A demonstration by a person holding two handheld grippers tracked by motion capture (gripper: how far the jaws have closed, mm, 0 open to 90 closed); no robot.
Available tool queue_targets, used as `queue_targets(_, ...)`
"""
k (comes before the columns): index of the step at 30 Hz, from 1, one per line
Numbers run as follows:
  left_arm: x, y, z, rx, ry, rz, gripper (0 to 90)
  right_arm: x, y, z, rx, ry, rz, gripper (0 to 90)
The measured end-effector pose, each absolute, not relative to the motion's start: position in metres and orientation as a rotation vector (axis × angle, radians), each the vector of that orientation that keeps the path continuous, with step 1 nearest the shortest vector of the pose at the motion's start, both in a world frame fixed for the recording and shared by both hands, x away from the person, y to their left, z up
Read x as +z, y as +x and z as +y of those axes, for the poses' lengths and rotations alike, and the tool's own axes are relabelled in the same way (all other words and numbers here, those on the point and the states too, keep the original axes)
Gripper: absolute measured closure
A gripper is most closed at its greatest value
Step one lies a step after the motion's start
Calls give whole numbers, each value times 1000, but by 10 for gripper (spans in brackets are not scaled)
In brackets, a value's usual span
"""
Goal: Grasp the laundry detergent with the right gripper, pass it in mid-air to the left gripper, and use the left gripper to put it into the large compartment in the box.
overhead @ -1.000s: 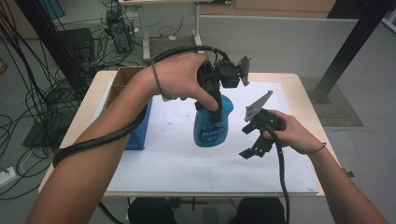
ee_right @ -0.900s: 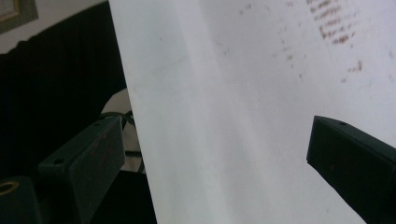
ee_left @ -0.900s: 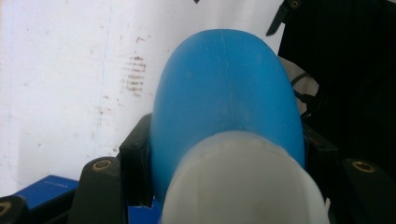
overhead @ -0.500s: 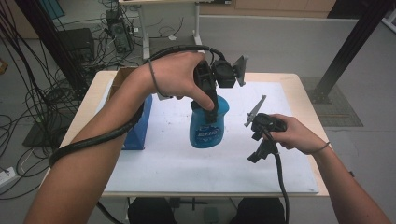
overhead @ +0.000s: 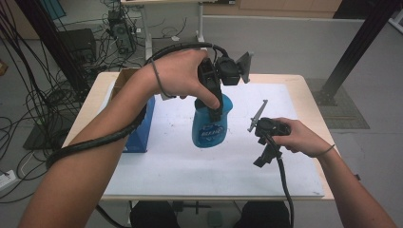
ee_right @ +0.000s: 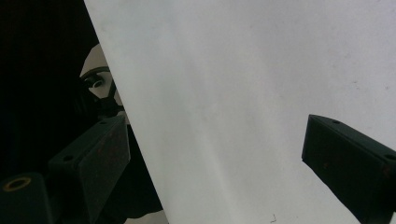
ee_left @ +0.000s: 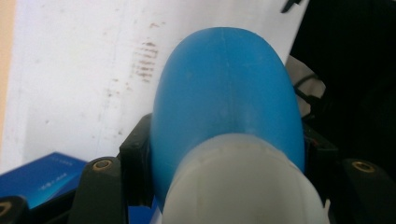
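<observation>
Left gripper (overhead: 215, 107) clamped on blue plastic bottle (overhead: 209, 124) at its white neck, held over the white-covered surface (overhead: 190, 166). Right gripper (overhead: 264, 151) beside it, jaws wide but just been closing slightly, nothing between them.

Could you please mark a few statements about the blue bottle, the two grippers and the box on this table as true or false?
1. The left gripper is clamped on the blue bottle. True.
2. The right gripper holds the bottle's cap. False: its jaws stand apart with nothing between them, above the white sheet.
3. The blue bottle lies flat on its side. False: it is roughly upright, gripped near its whitish top.
4. A blue box sits at the left edge of the white sheet. True.
5. The two grippers touch each other. False: in the high view they are well apart.
</observation>
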State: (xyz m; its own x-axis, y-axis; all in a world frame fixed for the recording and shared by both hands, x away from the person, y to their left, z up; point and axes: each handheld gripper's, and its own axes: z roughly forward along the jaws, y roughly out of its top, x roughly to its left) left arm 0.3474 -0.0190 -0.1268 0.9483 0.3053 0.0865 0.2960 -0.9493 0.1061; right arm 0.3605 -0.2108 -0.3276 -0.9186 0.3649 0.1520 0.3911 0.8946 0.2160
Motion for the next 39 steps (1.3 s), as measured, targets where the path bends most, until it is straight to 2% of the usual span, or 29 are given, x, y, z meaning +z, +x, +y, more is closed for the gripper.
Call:
queue_targets(6, -117, 355, -15, 177, 2961, 655, 379, -329, 362, -210, -387, -590, -2953, 76)
queue_targets(22, -101, 373, -1, 241, 2816, 1029, 378, -332, 365, -208, -402, -601, -2960, 77)
queue_targets(39, -79, 392, 34, 278, 2720, 1236, 378, -334, 364, -206, -411, -618, -2953, 62)
